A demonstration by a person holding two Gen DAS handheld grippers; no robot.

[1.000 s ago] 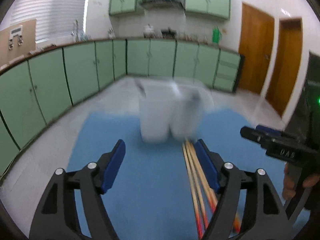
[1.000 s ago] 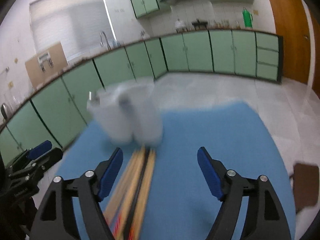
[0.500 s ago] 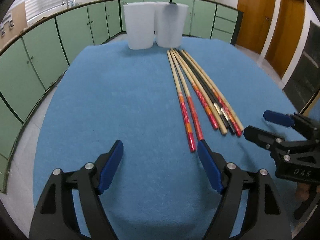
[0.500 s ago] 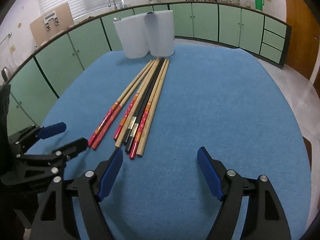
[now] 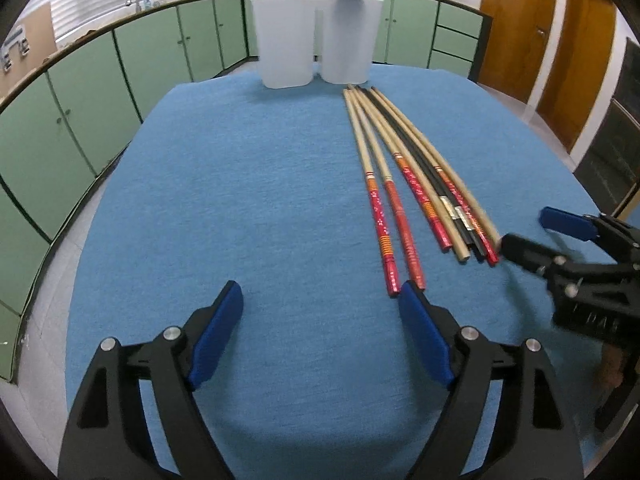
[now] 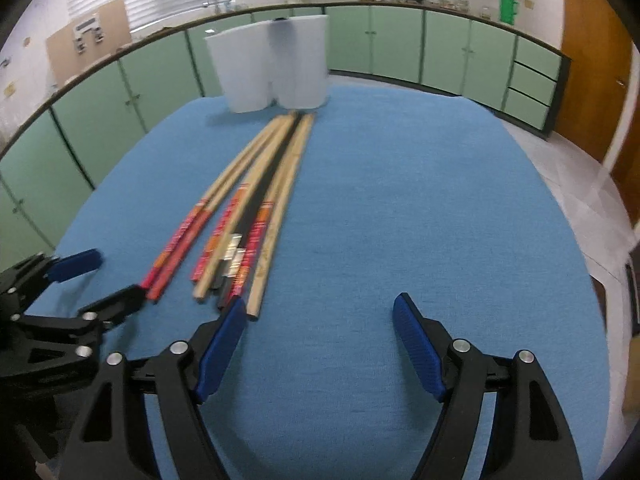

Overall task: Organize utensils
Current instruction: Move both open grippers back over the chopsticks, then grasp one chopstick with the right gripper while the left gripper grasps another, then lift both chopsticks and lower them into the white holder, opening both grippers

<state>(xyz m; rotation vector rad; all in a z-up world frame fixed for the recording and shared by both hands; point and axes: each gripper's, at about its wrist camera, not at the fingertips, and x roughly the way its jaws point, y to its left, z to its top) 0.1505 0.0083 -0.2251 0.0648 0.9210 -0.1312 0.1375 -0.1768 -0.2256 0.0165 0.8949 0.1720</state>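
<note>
Several long chopsticks (image 5: 404, 168), wooden with red ends and some black, lie side by side on the blue cloth (image 5: 248, 200); they also show in the right wrist view (image 6: 256, 200). Two white plastic cups (image 5: 286, 40) stand together at the far edge, also in the right wrist view (image 6: 276, 66). My left gripper (image 5: 320, 300) is open and empty, its right finger by the near chopstick ends. My right gripper (image 6: 318, 312) is open and empty, its left finger by the chopstick ends. Each gripper shows in the other's view, the right (image 5: 536, 232) and the left (image 6: 100, 280).
The table is round with a blue cloth (image 6: 400, 200). Green kitchen cabinets (image 5: 80, 92) run along the wall behind, with wooden doors (image 5: 516, 20) at the right. Floor lies beyond the table edges.
Both grippers have pulled back and down from the cups to the near side of the table. The chopstick ends now lie just ahead of the fingers. Both stay open.
</note>
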